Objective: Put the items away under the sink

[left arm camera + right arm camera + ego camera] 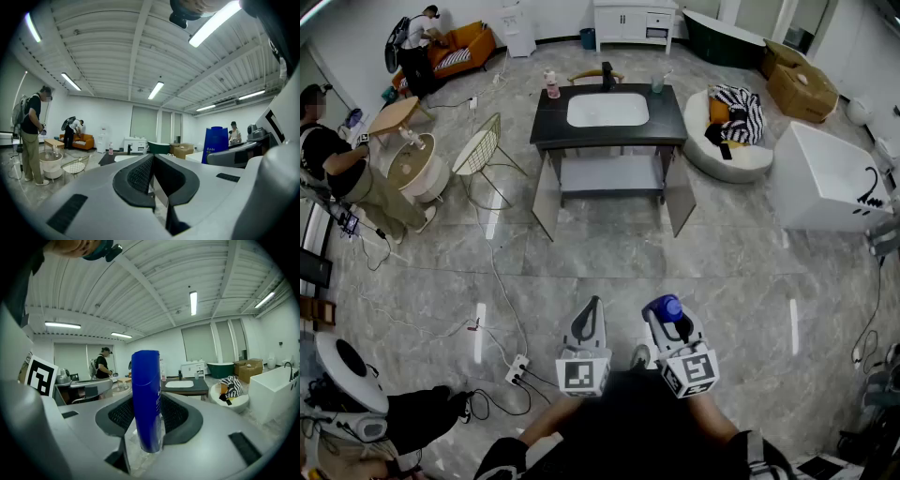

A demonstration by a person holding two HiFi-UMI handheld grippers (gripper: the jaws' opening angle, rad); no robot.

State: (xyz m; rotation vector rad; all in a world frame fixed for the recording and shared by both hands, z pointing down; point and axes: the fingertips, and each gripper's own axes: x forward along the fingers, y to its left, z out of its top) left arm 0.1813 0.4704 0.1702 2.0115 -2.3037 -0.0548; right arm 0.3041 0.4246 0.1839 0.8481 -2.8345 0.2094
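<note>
Two grippers [593, 305] [664, 315], one blue bottle [669, 306], one sink [607, 110], one pink bottle [551, 86], one orange sofa [465, 49].

Bottle [146, 399]: we see deep blue all over.
Left claw [152, 164]: we see a pale grey shell with black gridded pads.
Right claw [147, 418]: we find the same grey and black.
Marker cubes [583, 375]: black squares on white.
Worktop [609, 136]: we read it as black, around a white basin [607, 110].
Floor [722, 272]: grey, with marble veining.
Sofa [461, 49]: orange.
Cloth [741, 101]: we make out black-and-white stripes.
Tub [722, 37]: dark green.
Small bottle [551, 86]: pink.
</note>
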